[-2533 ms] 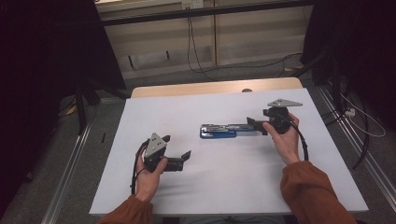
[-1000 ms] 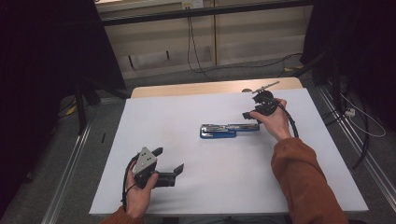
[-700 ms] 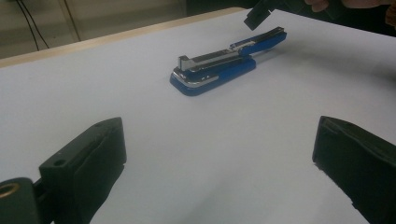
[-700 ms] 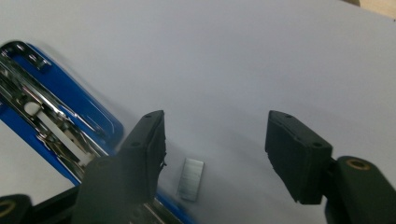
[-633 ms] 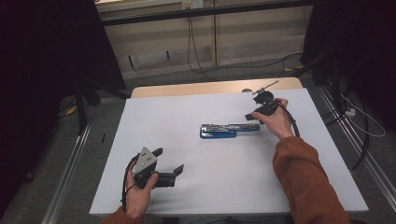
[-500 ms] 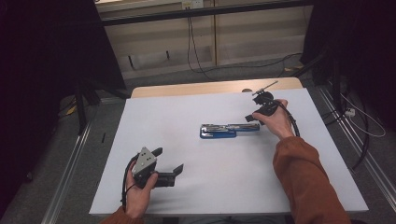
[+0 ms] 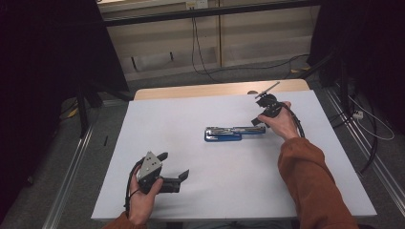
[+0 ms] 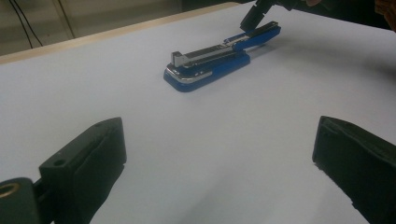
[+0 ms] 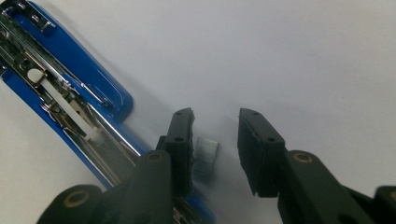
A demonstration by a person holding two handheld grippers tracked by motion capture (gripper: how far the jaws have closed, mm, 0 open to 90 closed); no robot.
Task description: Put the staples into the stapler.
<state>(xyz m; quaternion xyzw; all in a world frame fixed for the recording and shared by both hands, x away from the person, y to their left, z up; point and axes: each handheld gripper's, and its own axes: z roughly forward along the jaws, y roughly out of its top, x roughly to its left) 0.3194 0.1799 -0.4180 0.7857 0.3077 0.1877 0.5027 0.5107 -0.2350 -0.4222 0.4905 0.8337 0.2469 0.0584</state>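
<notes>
Lying opened flat, blue stapler (image 7: pixel 235 133) bares chrome rails.

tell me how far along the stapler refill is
Done: the blue stapler lies opened flat on the table, its channel exposed. In hand: the right gripper has been closing around a staple strip. Left: loading and shutting it. The left gripper waits open.

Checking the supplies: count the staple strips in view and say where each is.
1. A short staple strip lies between the right gripper's jaws, against one pad and apart from the other, beside the open blue stapler. More may be hidden inside the stapler.
</notes>
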